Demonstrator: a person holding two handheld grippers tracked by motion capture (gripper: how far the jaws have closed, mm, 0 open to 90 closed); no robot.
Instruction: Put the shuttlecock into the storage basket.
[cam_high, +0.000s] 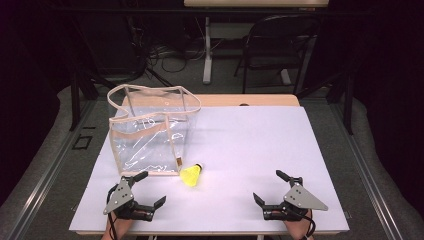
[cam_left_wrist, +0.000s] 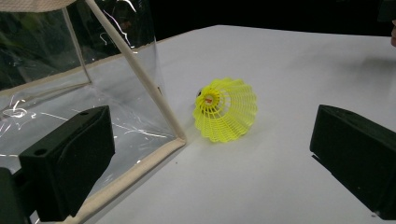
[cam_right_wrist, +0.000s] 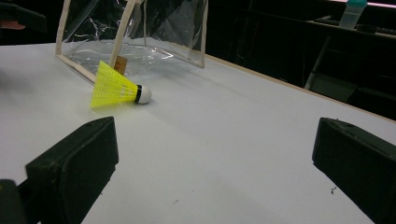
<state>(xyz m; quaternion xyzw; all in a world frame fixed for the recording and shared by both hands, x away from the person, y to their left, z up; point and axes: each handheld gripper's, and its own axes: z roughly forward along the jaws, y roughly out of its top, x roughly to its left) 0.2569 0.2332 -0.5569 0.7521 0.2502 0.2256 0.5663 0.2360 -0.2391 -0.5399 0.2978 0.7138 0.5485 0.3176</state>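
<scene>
Bag (cam_high: 150, 135) was clear glossy plastic film, creased and full of glare, edged with matt beige woven cloth trim. Shuttlecock (cam_left_wrist: 225, 109) had a bright yellow plastic mesh skirt, slightly shiny, and a smooth white cap with a black band. Table (cam_high: 260, 145) top was matt white, smooth, with a pale wood edge. My left gripper (cam_high: 148, 189) and right gripper (cam_high: 267, 188) had matt black plastic jaws and dull grey metal-looking plates

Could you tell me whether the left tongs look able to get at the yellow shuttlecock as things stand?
Probably yes: the left tongs are open, and the shuttlecock lies on bare table just ahead, beside the clear bag but outside it.
</scene>
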